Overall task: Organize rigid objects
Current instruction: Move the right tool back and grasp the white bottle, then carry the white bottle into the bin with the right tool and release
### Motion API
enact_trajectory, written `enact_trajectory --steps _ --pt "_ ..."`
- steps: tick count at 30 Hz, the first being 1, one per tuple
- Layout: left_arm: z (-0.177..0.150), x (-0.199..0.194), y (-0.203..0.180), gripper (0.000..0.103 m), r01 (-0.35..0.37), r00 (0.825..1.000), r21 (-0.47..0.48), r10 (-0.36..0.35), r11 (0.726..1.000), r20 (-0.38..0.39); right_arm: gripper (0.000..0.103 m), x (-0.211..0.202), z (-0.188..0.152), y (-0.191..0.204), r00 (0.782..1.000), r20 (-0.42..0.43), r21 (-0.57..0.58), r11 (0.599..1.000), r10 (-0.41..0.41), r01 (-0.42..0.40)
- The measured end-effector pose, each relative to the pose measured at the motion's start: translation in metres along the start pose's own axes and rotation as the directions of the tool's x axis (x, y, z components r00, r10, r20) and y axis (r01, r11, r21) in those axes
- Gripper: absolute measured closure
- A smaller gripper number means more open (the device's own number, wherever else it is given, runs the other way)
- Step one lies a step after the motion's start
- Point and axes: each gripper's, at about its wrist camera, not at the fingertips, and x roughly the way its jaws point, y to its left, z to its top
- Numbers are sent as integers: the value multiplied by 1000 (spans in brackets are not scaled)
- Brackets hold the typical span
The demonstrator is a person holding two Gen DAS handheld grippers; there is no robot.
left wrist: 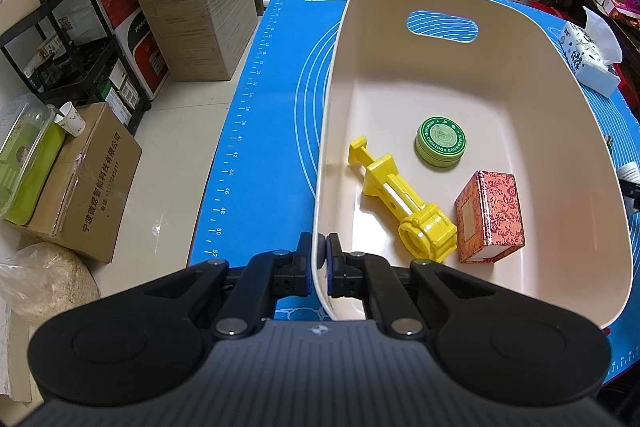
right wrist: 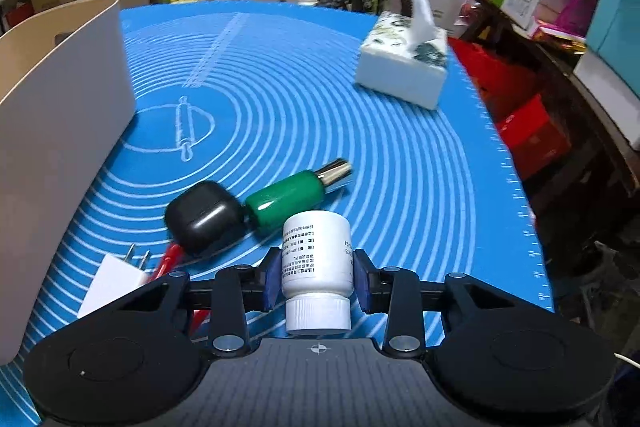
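Left wrist view first: the left gripper is clamped on the near-left rim of the cream bin, one finger outside the wall and one inside, pads pinching the thin edge. The bin sits on the blue mat and stretches away to the far right of the gripper. Inside it, just right of the fingers, lies a yellow plastic tool, angled from near right to far left. A red patterned box stands right beside the tool's near end, touching or nearly so. Farther back, a round green tin lies flat on the bin floor.

Over to the right wrist view: the right gripper is closed on a white bottle, label between the pads, cap pointing back toward the camera. Just beyond it on the mat, a green bottle with a metal tip lies on its side, its near end against a black case. At near left, a white plug and something red beside it, partly hidden. The bin wall rises at left; a tissue box sits far right.
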Motion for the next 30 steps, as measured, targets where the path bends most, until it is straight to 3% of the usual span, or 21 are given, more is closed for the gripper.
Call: enact_trajectory --steps 8,14,22,30 --pt "0 0 0 95 0 1000 0 0 1000 0 59 -24 15 -3 998 49 32 999 -37 35" --pt "0 0 0 95 0 1000 0 0 1000 0 59 -53 32 13 992 122 30 1000 -6 2" --pt "0 0 0 95 -1 1000 1 1 1000 0 59 -90 62 55 969 228 -27 995 99 -95" --pt "0 0 1 95 1 1000 1 -1 1000 1 59 -108 87 122 933 274 -121 971 233 -207"
